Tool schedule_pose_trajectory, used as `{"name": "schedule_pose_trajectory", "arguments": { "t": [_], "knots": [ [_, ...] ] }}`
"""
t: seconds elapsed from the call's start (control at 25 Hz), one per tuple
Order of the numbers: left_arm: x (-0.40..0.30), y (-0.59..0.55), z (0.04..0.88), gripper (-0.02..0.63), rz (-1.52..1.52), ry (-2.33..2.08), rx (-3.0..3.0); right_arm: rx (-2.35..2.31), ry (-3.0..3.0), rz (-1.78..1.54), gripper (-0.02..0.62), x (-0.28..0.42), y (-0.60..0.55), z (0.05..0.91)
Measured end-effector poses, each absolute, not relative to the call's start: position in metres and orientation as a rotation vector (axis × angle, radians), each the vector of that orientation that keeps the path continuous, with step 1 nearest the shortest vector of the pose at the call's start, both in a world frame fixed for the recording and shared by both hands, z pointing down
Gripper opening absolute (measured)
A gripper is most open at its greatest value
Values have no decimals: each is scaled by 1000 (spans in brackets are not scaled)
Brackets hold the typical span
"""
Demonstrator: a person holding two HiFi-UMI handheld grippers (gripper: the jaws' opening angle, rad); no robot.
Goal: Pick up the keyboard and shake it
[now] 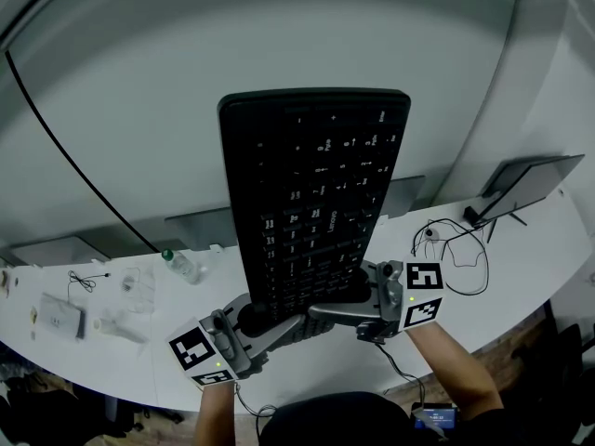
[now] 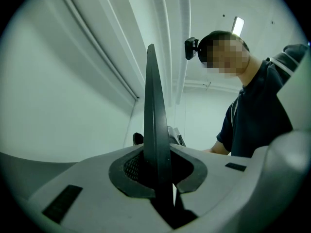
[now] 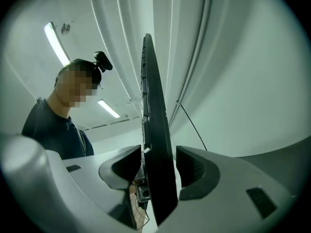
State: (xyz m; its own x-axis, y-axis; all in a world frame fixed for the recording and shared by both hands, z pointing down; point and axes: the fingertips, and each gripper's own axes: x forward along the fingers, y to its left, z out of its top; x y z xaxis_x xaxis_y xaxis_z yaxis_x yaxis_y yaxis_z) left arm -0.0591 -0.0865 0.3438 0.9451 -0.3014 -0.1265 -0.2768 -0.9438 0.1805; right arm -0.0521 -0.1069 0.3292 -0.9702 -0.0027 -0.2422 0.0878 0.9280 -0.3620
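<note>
My left gripper (image 1: 263,321) is clamped shut on the near short end of the black keyboard (image 1: 316,203). In the left gripper view the gripper (image 2: 158,174) has both dark pads pressed against the thin edge of the keyboard (image 2: 154,120), which rises straight up between them. My right gripper (image 1: 346,297) has hold of the same near end, just to the right of the left one. In the right gripper view its jaws (image 3: 158,171) are closed onto the keyboard (image 3: 153,120), one pad on each face, with no gap that I can see.

The keyboard is off the white desk (image 1: 521,272) and held up in front of me. Its key side faces the head camera and its far end points away toward the pale wall.

The one container I can find is a clear bottle (image 1: 182,266) with a green cap, lying on its side on the desk just left of the keyboard's lower half. I cannot tell whether it holds anything.

Farther left of the keyboard lie a small white box (image 1: 61,316) and some clear plastic bits, too small to name. Right of the keyboard a loop of black cable (image 1: 456,251) lies on the desk, and beyond it a dark screen (image 1: 528,184) leans on a stand.

Both gripper views show the person in a dark shirt behind the keyboard, with a small camera (image 2: 191,48) worn on the head.
</note>
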Motion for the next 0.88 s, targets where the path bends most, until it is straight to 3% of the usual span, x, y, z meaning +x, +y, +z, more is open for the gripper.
{"name": "schedule_pose_trajectory", "arguments": {
  "t": [0.36, 0.72, 0.88],
  "knots": [
    [-60, -86, 345, 80, -227, -394, 2918, 86, 2837, -544, 218, -63, -106, 328],
    [-53, -79, 346, 80, -271, -363, 2887, 113, 2854, -476, 118, -54, -91, 326],
    [-54, -77, 346, 81, -270, -357, 2887, 105, 2854, -483, 111, -54, -89, 327]
  ]
}}
